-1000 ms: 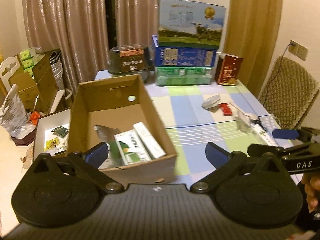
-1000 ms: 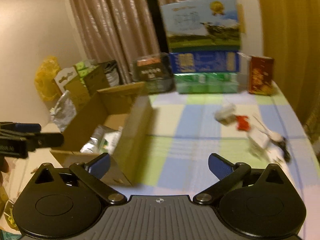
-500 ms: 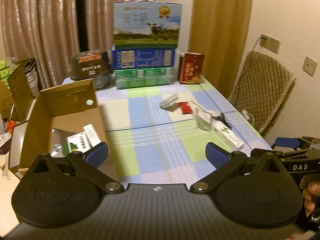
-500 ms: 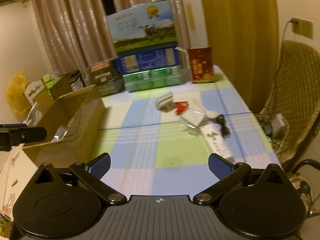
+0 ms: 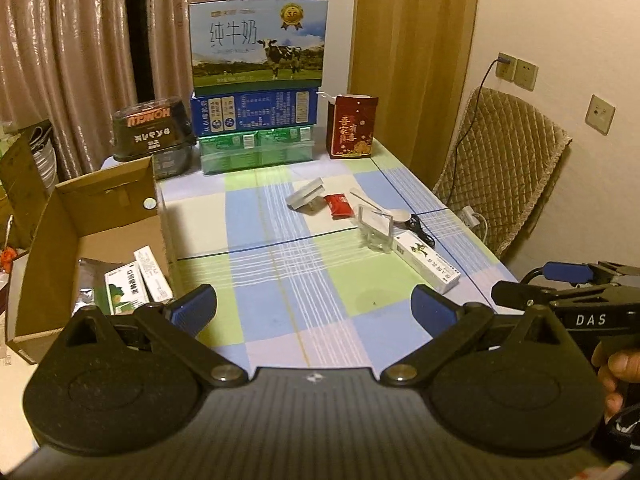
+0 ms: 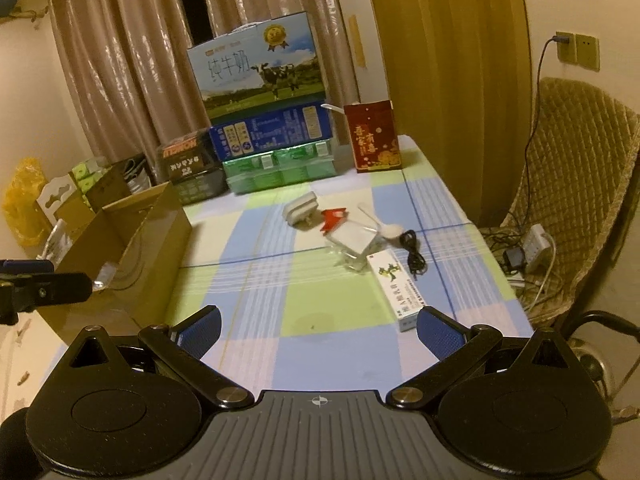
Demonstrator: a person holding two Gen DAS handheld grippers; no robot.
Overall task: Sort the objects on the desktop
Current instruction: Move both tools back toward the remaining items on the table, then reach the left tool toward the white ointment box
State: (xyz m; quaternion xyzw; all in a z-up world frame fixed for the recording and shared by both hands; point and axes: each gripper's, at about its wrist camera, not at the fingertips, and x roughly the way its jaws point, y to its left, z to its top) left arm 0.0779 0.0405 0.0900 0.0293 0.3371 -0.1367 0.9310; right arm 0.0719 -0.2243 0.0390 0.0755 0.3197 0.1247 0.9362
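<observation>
Loose items lie on the checked tablecloth point(image 5: 280, 280): a long white box with green print point(image 5: 426, 266) point(image 6: 398, 288), a clear plastic case point(image 5: 375, 227) point(image 6: 354, 246), a red packet point(image 5: 338, 205) point(image 6: 332, 218), a grey-white block point(image 5: 306, 196) point(image 6: 301, 207), a white spoon point(image 6: 386, 226) and a black cable point(image 6: 414, 256). An open cardboard box point(image 5: 100, 216) point(image 6: 132, 240) at the table's left holds small boxes and a foil pack. My left gripper point(image 5: 314, 312) is open and empty above the near edge. Open and empty too, my right gripper point(image 6: 320, 330) has the white box near its right finger.
Stacked milk cartons point(image 5: 256, 92), a dark tub point(image 5: 150, 130) and a red carton point(image 5: 352, 126) line the table's far edge. A padded chair point(image 6: 576, 184) with a power strip point(image 6: 538, 244) stands right of the table. More boxes sit left of the cardboard box.
Both views have swung right, from the cardboard box toward the loose items on the cloth. Both grippers stayed open and empty.
</observation>
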